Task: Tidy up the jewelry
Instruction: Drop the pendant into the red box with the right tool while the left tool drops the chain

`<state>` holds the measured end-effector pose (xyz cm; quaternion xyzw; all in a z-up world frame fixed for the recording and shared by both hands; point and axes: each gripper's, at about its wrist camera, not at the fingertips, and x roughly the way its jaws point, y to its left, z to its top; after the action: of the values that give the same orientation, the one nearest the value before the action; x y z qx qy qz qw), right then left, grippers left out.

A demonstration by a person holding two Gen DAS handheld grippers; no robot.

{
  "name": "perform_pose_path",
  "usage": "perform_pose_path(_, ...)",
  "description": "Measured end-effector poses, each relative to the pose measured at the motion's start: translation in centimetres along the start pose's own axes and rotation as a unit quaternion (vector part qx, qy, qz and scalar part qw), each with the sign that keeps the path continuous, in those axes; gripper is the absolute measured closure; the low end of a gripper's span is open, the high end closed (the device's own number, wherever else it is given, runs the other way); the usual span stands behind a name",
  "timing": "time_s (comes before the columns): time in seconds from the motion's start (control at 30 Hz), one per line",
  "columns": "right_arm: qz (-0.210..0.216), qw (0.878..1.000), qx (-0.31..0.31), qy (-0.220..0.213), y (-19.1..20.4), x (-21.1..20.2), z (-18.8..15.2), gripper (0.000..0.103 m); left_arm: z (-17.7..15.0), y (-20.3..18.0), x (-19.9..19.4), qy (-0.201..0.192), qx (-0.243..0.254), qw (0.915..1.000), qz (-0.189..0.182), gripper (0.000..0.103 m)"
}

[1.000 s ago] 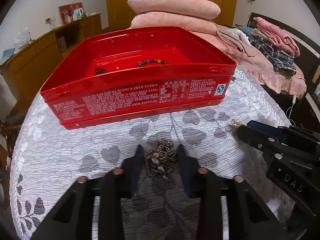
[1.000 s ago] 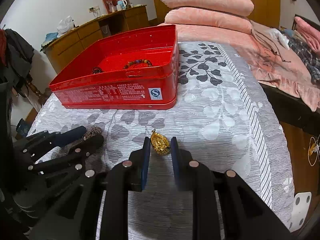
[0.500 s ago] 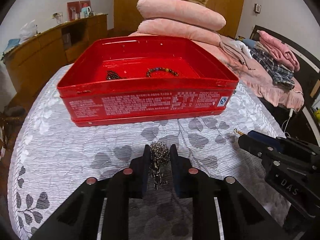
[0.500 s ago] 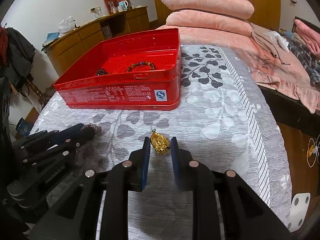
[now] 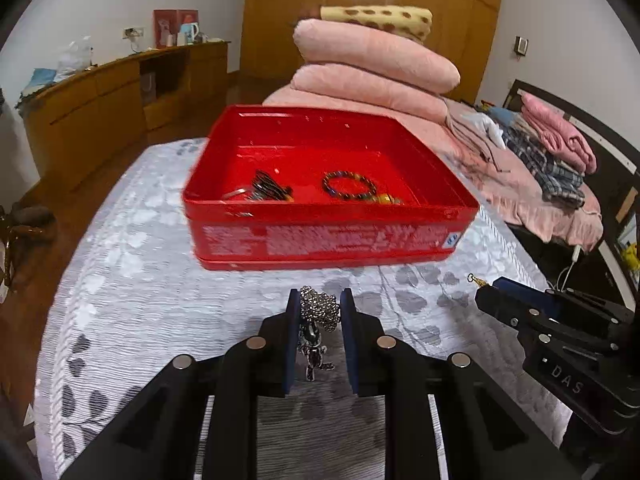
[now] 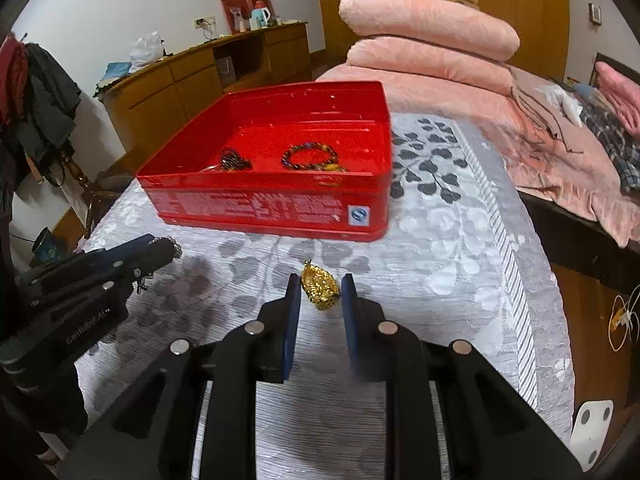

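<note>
My left gripper (image 5: pixel 319 308) is shut on a silver chain necklace (image 5: pixel 318 312) whose pendant hangs between the fingers, lifted above the grey cloth. My right gripper (image 6: pixel 320 288) is shut on a gold pendant (image 6: pixel 320 286) and holds it above the cloth. The open red tin (image 5: pixel 328 236) stands ahead of both grippers and also shows in the right wrist view (image 6: pixel 272 200). Inside it lie a beaded bracelet (image 5: pixel 349 185) and a dark tangled piece (image 5: pixel 266 190). The left gripper shows at the left of the right wrist view (image 6: pixel 160 250), the right gripper at the right of the left wrist view (image 5: pixel 486 294).
The grey leaf-patterned cloth (image 6: pixel 460 248) covers the surface; its right edge drops off toward a bed with pink bedding (image 6: pixel 560 152). Stacked pink pillows (image 5: pixel 372 68) lie behind the tin. A wooden sideboard (image 5: pixel 100 100) stands at the far left.
The left gripper closed on the silver necklace and lifted it off the cloth. Both grippers rose, so the tin's inside shows more fully. The right gripper kept its hold on the gold pendant.
</note>
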<state>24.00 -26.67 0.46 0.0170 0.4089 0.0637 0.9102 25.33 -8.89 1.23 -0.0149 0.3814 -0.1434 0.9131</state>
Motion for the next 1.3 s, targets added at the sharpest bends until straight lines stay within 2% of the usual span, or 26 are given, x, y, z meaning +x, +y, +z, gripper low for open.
perform_pose_path(0.37, 0.009, 0.999, -0.021, -0.030, 2.0, -1.4, 3.0, 0.083, 2.8, 1.4, -2.4, -0.043, -0.006, 0.9990, 0.002, 0.083)
perform_pose_path(0.7, 0.007, 0.998, -0.019, -0.058, 1.8, -1.3, 7.7, 0.083, 7.5, 1.6, -2.3, -0.083, -0.011, 0.9965, 0.002, 0.083)
perform_pose_path(0.93, 0.013, 0.999, -0.017, -0.048, 1.8, 1.1, 10.0, 0.083, 10.2, 2.2, 1.8, -0.067, -0.020, 0.9974, 0.014, 0.083)
perform_pose_path(1.07, 0.014, 0.999, -0.014, -0.036, 1.8, 2.9, 10.7, 0.083, 10.7, 2.4, 3.7, -0.056, -0.019, 0.9980, 0.023, 0.083)
perform_pose_path(1.3, 0.014, 1.000, -0.010, -0.025, 1.7, 4.5, 11.0, 0.083, 11.0, 2.5, 4.9, -0.053, -0.019, 0.9980, 0.028, 0.083)
